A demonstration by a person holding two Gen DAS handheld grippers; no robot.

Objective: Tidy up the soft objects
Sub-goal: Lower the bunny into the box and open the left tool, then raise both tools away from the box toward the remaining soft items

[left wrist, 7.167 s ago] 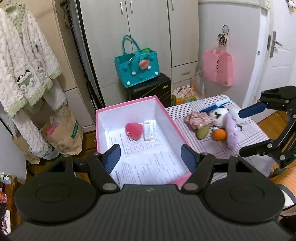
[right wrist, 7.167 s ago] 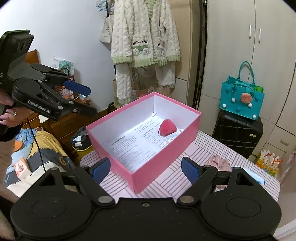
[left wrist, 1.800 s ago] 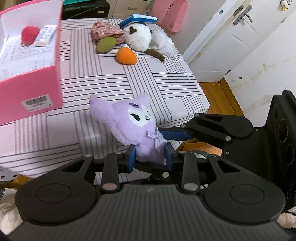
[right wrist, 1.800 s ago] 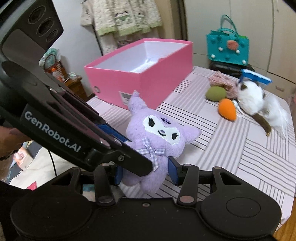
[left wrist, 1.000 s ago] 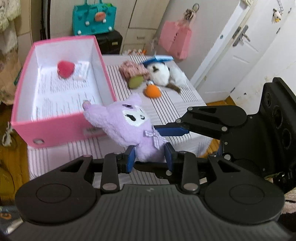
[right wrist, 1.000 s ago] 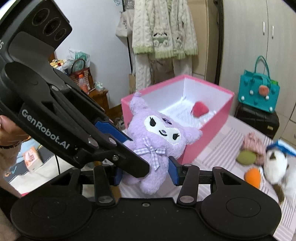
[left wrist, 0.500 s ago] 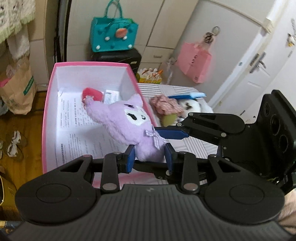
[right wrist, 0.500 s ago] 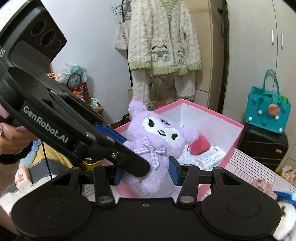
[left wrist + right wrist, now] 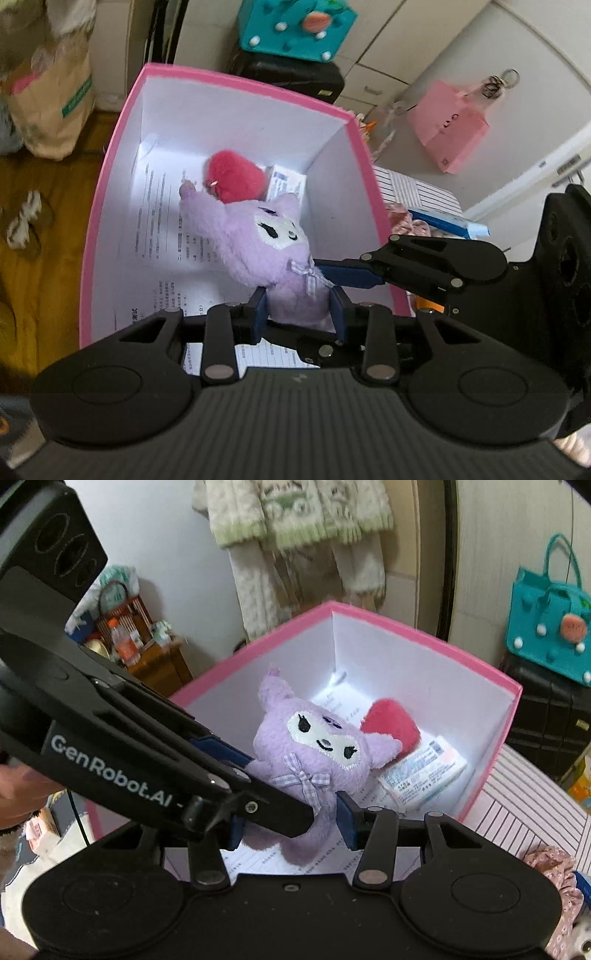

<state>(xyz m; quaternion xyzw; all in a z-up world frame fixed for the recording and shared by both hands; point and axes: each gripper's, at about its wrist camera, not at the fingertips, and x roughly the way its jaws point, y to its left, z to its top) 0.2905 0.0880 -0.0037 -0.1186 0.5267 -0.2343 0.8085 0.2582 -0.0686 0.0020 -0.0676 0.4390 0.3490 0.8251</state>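
Both grippers now hold the purple plush toy (image 9: pixel 275 251) over the pink box (image 9: pixel 110 147), left gripper (image 9: pixel 299 314) and right gripper (image 9: pixel 291 827) clamped on its lower body; its feet are hidden behind the pads, its head partly covering the red plush heart (image 9: pixel 236 179).

Teal felt bag (image 9: pixel 295 27), dotted white, atop black suitcase (image 9: pixel 291 75): beyond tongs, far end of view. Pink paper bag (image 9: pixel 452 133) hung on cabinet front, up and right of tongs. Brown paper bag (image 9: pixel 51 103) on wooden floor (image 9: pixel 40 229), far left of tongs. Cream knitted garment (image 9: pixel 299 520) hanging on wall, above tongs in right wrist view. Striped counter (image 9: pixel 517 805) to right of tongs.
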